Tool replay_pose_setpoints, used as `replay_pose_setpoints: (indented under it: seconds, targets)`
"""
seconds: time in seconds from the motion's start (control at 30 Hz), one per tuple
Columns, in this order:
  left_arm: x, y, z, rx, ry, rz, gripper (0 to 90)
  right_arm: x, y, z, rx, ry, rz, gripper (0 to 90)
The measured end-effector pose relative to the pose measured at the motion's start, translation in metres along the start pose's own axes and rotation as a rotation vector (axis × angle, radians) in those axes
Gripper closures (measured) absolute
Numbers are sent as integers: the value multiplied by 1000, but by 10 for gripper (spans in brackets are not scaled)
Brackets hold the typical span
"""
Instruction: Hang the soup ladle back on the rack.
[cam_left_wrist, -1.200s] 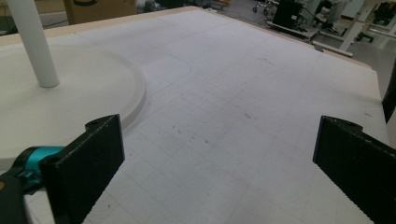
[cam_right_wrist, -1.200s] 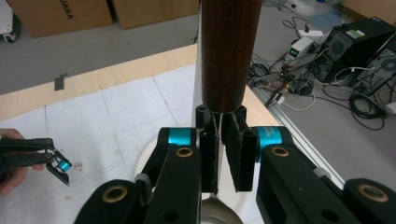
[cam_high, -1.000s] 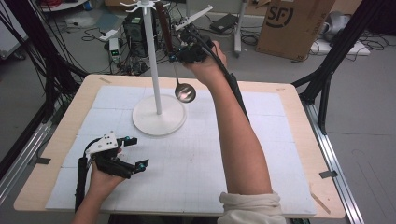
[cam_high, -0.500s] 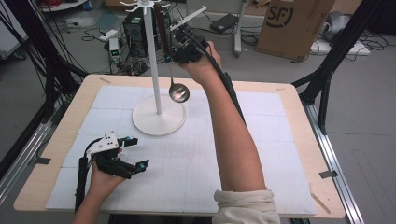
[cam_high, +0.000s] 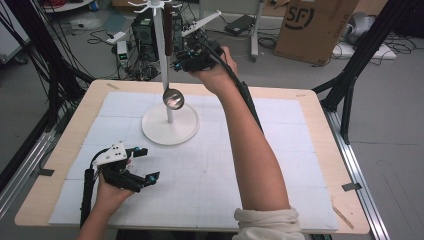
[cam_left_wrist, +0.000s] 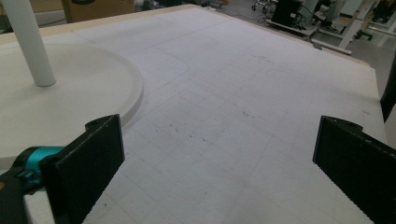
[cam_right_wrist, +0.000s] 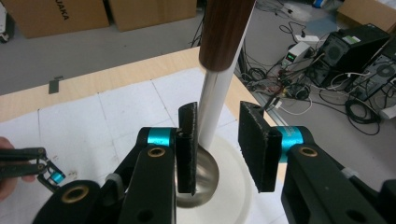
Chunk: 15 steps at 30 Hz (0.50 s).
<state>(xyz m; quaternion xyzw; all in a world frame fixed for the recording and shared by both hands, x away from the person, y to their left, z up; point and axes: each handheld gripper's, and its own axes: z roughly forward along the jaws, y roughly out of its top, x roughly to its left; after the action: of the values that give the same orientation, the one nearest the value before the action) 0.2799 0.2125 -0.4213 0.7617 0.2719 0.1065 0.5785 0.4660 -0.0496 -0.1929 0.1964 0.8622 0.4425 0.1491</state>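
Observation:
A ladle with a dark brown handle (cam_high: 168, 35) and a shiny steel bowl (cam_high: 173, 98) hangs close beside the pole of a white hook stand (cam_high: 161, 65). My right gripper (cam_high: 178, 63) is held high beside the handle. In the right gripper view its jaws (cam_right_wrist: 217, 144) have just been opening. The white pole (cam_right_wrist: 212, 112) shows through the gap, the brown handle (cam_right_wrist: 224, 32) is above the pads, and the bowl (cam_right_wrist: 201, 179) is below; neither pad presses on anything. My left gripper (cam_high: 150, 163) rests on the white mat, open and holding nothing (cam_left_wrist: 217, 158).
The stand's round white base (cam_high: 170, 127) sits on the gridded mat (cam_high: 280, 150), near my left gripper (cam_left_wrist: 70, 93). My right forearm (cam_high: 250, 150) crosses the table's middle. Cardboard boxes, cables and computers lie on the floor beyond the far edge.
The right gripper's jaws have spread apart from the ladle's handle. The ladle's bowl has swung left, from clear of the pole to right against it. The left gripper has not moved.

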Motion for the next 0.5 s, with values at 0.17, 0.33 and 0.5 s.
replay_pose_setpoints:
  seconds: [0.17, 0.33, 0.5]
  targets:
    - [0, 0, 0, 4, 1, -2, 25, 1, -13, -3, 16, 2, 0, 655]
    - [-2, -1, 1, 14, 2, 3, 25, 2, -28, -10, -8, 5, 25, 584]
    - [-2, -1, 2, 17, 2, 4, 25, 4, -44, -18, -38, 7, 46, 521]
